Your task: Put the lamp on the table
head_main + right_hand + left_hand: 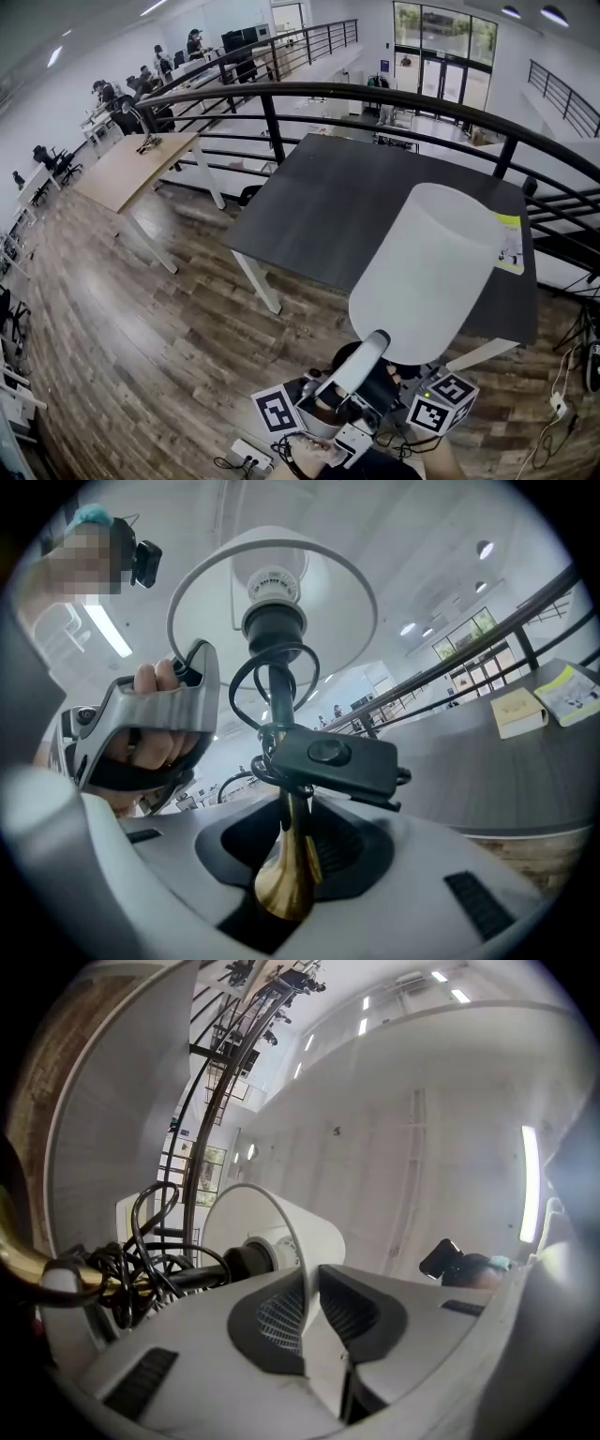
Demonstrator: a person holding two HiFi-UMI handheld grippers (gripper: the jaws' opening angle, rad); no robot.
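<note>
- Now the lamp point(427, 272) is up in the air, held by a person with two grippers. It is not on the desk point(328, 206) yet.
- The left gripper point(305, 1312) pinches the thin rim of the white shade point(272, 1232). One jaw is inside the shade and one is outside.
- The right gripper point(286, 855) pinches the gold stem point(284, 878) low down, where the stem gets wider. A black cord with a switch point(323, 757) is looped round the stem just above the jaws.
- The lamp is long from stem to shade. It leans, with the shade end high and toward the desk and the stem end low and close to the person.
- The dark desk lies ahead of both grippers. From the head view, the shade covers part of the desk's near edge, but the stem end hangs over the wooden floor point(141, 309).
- I think the right gripper matters most next. It holds the end that must go down on the desk, so the lamp has to go forward and stand up straight.
- A yellow book point(509, 246) lies near the desk's right edge, so the middle looks like the safer spot.
</note>
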